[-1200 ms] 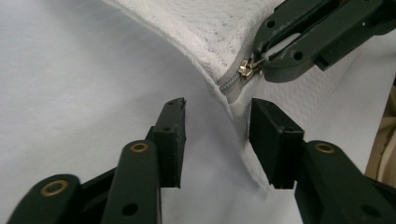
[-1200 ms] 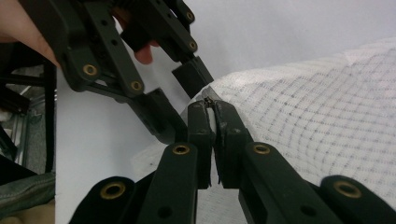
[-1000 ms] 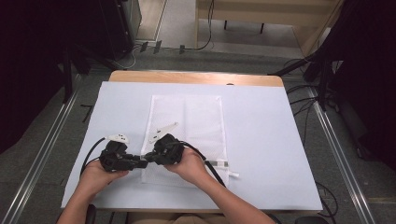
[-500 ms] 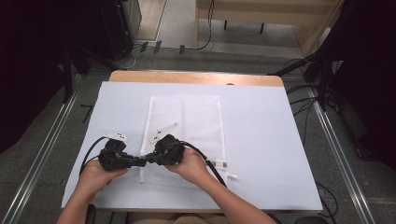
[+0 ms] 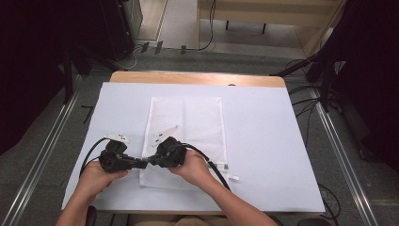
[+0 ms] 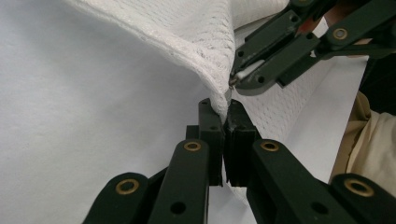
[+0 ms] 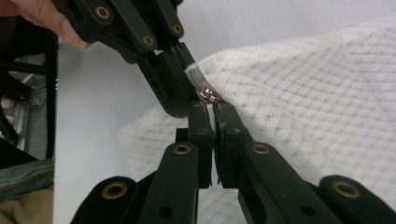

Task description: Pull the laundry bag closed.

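Observation:
A white mesh bag (image 5: 197, 122) lies flat on a white sheet (image 5: 268, 141), and both grippers meet at its near left edge. My left gripper (image 5: 144, 163) comes in from the left, shut on the bag's lifted corner (image 6: 223, 100). My right gripper (image 5: 151, 160) faces it tip to tip, shut on the white zipper pull (image 7: 213, 114) just below the small metal slider (image 7: 207, 94). In the left gripper view the right gripper (image 6: 240, 79) sits just above the pinched mesh. In the right gripper view the left gripper (image 7: 187, 79) clamps the fabric beside the slider.
The sheet covers a wooden table (image 5: 197, 78) whose far edge shows bare. A black cable (image 5: 214, 167) runs from the right gripper across the bag's near right corner. Metal rails (image 5: 42, 155) flank the table, and cables lie on the floor.

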`<move>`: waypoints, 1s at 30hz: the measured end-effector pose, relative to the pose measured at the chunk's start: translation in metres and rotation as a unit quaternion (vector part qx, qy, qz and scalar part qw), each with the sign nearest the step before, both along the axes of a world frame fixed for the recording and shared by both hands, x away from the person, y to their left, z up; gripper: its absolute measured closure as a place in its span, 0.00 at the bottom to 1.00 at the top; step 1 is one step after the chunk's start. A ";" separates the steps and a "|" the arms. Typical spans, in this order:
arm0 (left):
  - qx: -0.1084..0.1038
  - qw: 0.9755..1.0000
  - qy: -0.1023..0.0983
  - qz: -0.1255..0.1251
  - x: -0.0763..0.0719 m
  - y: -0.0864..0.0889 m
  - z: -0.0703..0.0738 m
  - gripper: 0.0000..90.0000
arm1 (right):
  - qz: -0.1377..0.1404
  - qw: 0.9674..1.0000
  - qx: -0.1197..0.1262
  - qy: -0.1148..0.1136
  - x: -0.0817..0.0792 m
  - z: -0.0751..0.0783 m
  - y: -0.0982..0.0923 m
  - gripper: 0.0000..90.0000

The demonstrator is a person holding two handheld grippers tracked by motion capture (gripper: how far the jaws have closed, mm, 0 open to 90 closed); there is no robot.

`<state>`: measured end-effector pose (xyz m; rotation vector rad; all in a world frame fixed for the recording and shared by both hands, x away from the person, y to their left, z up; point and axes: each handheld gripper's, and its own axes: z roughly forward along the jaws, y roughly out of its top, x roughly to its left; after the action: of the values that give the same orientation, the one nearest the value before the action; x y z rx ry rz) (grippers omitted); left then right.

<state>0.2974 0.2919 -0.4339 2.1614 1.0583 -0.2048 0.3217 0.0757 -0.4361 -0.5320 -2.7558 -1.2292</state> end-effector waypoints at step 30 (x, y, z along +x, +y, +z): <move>0.001 1.000 -0.015 -0.002 -0.001 0.002 0.001 0.98 | 0.006 1.000 0.000 -0.005 0.005 -0.008 -0.031 0.98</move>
<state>0.2968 0.2943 -0.4331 2.1610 1.0373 -0.1723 0.3270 0.0444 -0.4445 -0.5109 -2.7634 -1.2316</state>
